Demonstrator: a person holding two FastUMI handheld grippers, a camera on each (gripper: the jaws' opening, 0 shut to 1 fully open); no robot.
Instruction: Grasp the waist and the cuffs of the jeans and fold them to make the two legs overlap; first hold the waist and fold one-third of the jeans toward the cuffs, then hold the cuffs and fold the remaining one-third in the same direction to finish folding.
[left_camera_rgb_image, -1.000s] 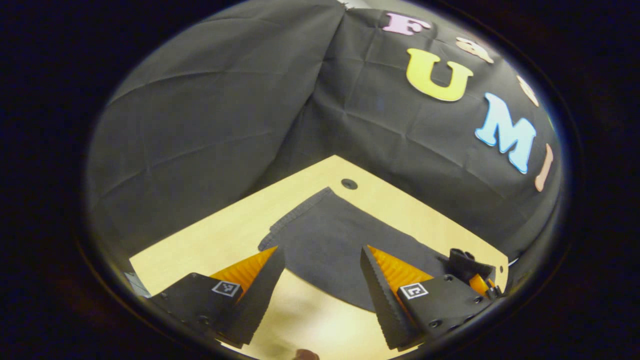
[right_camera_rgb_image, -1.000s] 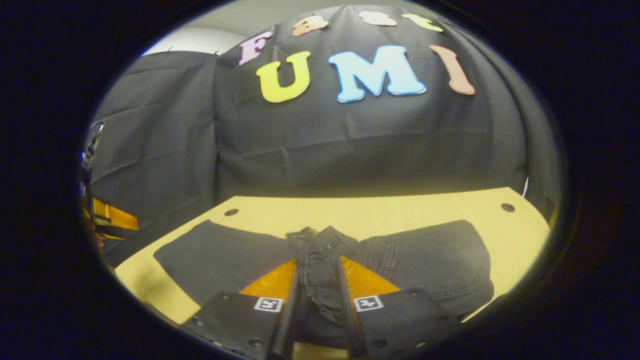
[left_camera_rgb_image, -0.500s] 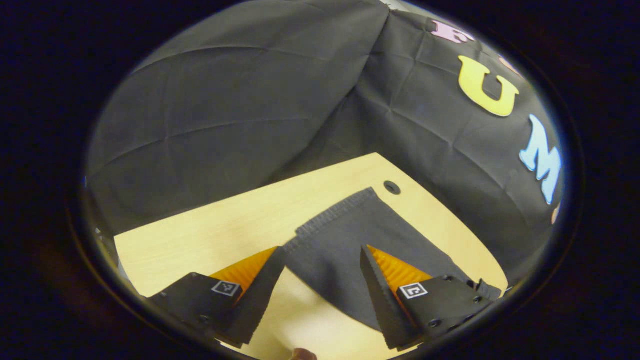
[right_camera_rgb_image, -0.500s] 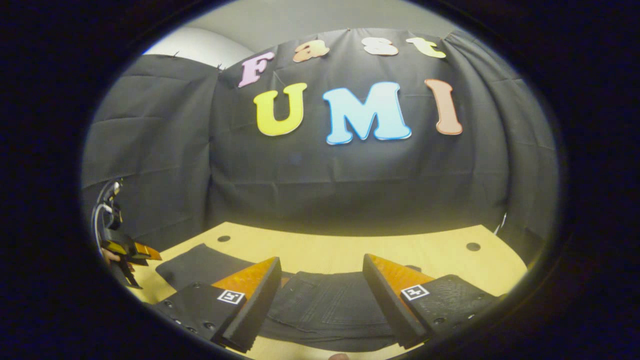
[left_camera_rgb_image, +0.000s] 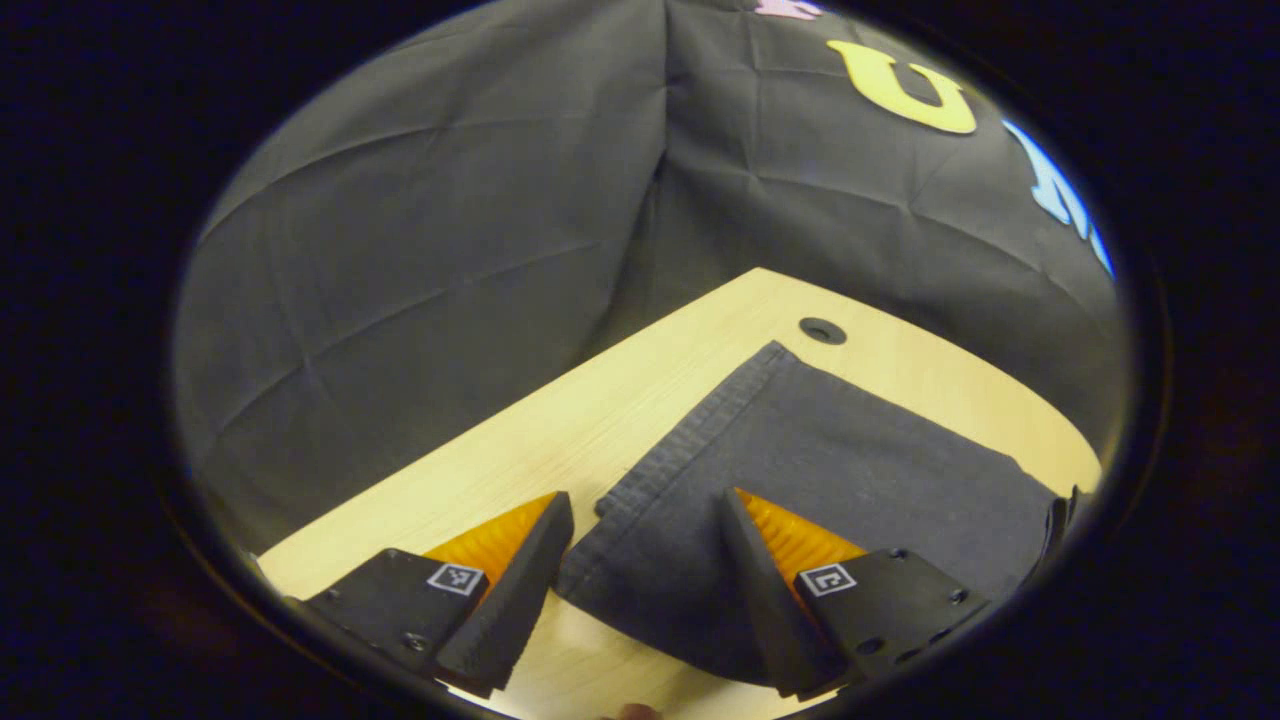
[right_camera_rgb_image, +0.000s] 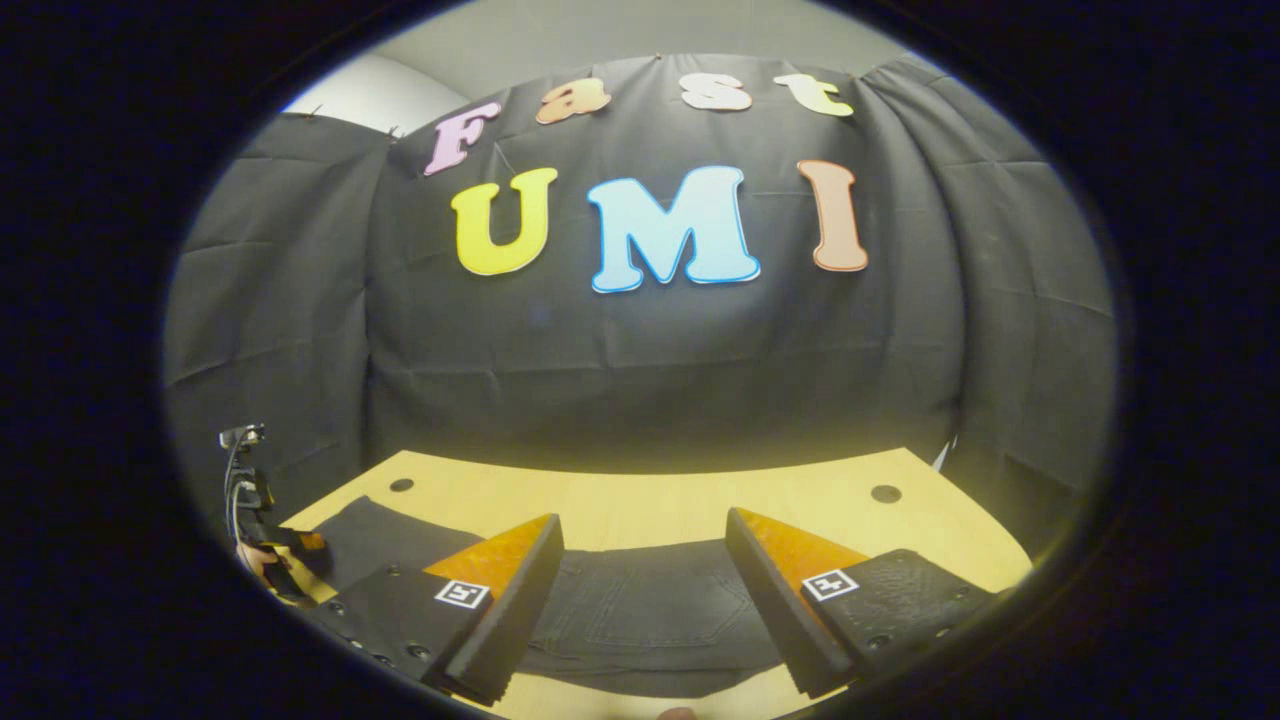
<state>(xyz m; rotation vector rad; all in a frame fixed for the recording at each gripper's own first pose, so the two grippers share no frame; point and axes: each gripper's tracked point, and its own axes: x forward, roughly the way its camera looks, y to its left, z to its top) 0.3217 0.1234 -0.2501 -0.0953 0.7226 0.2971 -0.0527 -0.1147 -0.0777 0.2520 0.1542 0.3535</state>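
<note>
Your left gripper (left_camera_rgb_image: 645, 560) has its jaws spread wide, holding nothing, low over the cuffs (left_camera_rgb_image: 672, 462) of the jeans (left_camera_rgb_image: 830, 470). The hemmed edge runs diagonally between the fingers toward the table's far corner, where a grommet hole (left_camera_rgb_image: 822, 330) sits just beyond the cloth. From there the jeans' long axis runs off to the right along the table (left_camera_rgb_image: 560, 430).

Your right gripper (right_camera_rgb_image: 645, 585) is also spread and empty, hovering above the folded waist part (right_camera_rgb_image: 640, 610), which lies flat near the table's front edge. In the right gripper view the other gripper (right_camera_rgb_image: 265, 545) shows far left over the cuff end.

Looks like the waist third is already folded; the cuff fold is not yet done. The left is the nearer one to the cuffs: you'd likely drop, pinch the hem, and carry it right, toward the waist part.
</note>
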